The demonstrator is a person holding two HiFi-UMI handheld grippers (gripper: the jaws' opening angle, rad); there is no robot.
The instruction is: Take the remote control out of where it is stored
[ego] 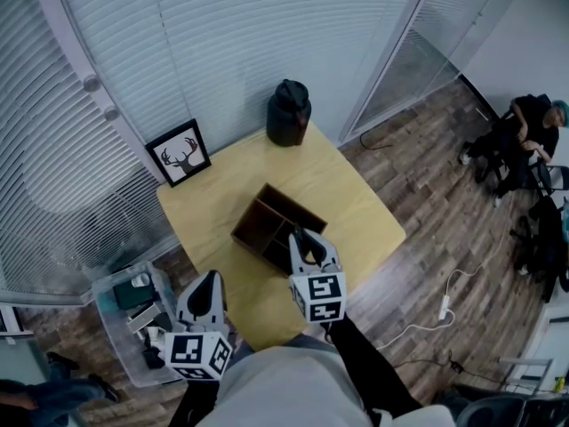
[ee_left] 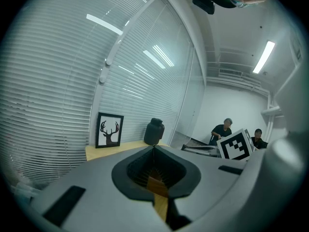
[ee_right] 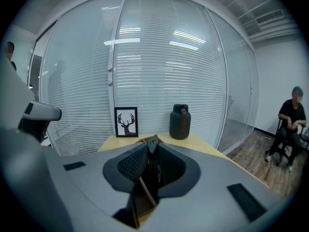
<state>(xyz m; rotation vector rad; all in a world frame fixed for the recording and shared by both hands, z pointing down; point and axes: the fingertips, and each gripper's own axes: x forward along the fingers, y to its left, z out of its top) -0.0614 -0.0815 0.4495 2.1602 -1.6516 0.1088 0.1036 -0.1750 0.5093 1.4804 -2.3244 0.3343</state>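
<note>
A brown wooden organiser box [ego: 267,213] with dividers stands in the middle of the yellow table [ego: 356,194]. My right gripper [ego: 305,238] hovers over the box's near side. In the right gripper view the right gripper [ee_right: 152,141] is shut on a slim black thing seen edge-on, which looks like the remote control [ee_right: 154,168]. The box's dividers [ee_right: 144,195] show below the jaws. My left gripper [ego: 210,283] is shut and empty by the table's near left edge, apart from the box. In the left gripper view the left gripper [ee_left: 154,149] has only table behind it.
A black jug [ego: 288,112] stands at the table's far edge, with a framed deer picture [ego: 180,153] at the far left corner. A clear plastic bin [ego: 114,329] of odds and ends sits on the floor at left. Seated people [ego: 520,140] and a cable [ego: 444,305] are off to the right.
</note>
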